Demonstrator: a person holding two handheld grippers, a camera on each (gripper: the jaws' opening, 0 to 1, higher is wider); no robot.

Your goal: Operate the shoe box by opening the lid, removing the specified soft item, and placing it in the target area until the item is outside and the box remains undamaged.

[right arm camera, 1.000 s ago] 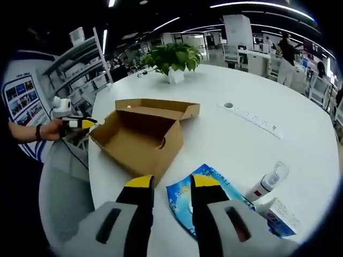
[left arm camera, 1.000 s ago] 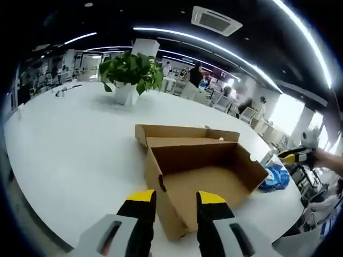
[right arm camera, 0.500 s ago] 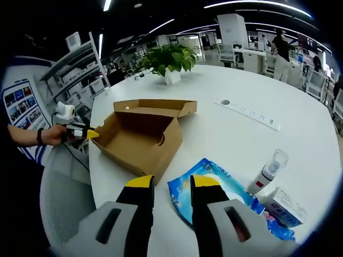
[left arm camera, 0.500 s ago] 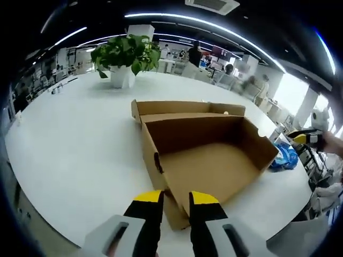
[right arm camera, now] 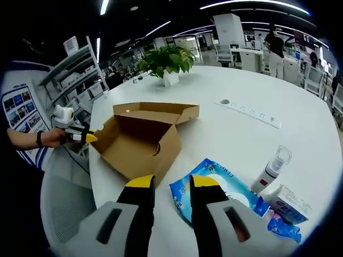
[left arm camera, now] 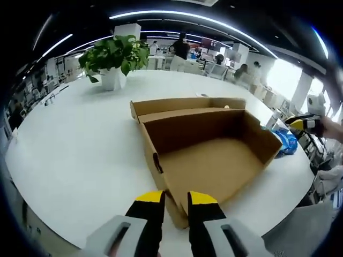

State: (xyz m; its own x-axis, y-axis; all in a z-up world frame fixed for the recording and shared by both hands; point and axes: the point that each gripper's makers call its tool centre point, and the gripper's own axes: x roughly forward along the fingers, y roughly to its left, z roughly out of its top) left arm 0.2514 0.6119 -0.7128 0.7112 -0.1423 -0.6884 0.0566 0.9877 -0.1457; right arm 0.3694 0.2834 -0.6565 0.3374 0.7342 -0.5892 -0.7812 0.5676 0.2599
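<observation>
The brown cardboard shoe box (left arm camera: 214, 160) stands open on the white table (left arm camera: 75, 155), its lid (left arm camera: 182, 104) folded back flat and its inside bare. My left gripper (left arm camera: 176, 199) hovers just over the box's near corner, jaws a small gap apart and holding nothing. A blue soft packet (right arm camera: 217, 184) lies on the table beside the box (right arm camera: 142, 144), right in front of my right gripper (right arm camera: 172, 183), which is open and empty. The packet (left arm camera: 284, 145) also peeks past the box's far end. A hand holds the left gripper (right arm camera: 80, 136) at the box's end wall.
A potted plant (right arm camera: 166, 61) stands at the far side of the table. A white spray bottle (right arm camera: 270, 171), a small carton (right arm camera: 292, 203) and a small blue pack (right arm camera: 284, 226) lie right of the packet. A power strip (right arm camera: 252, 115) runs behind. People and desks fill the background.
The left gripper has moved in over the box's near corner and its jaws have narrowed. The right gripper has stayed beside the blue packet, jaws unchanged.
</observation>
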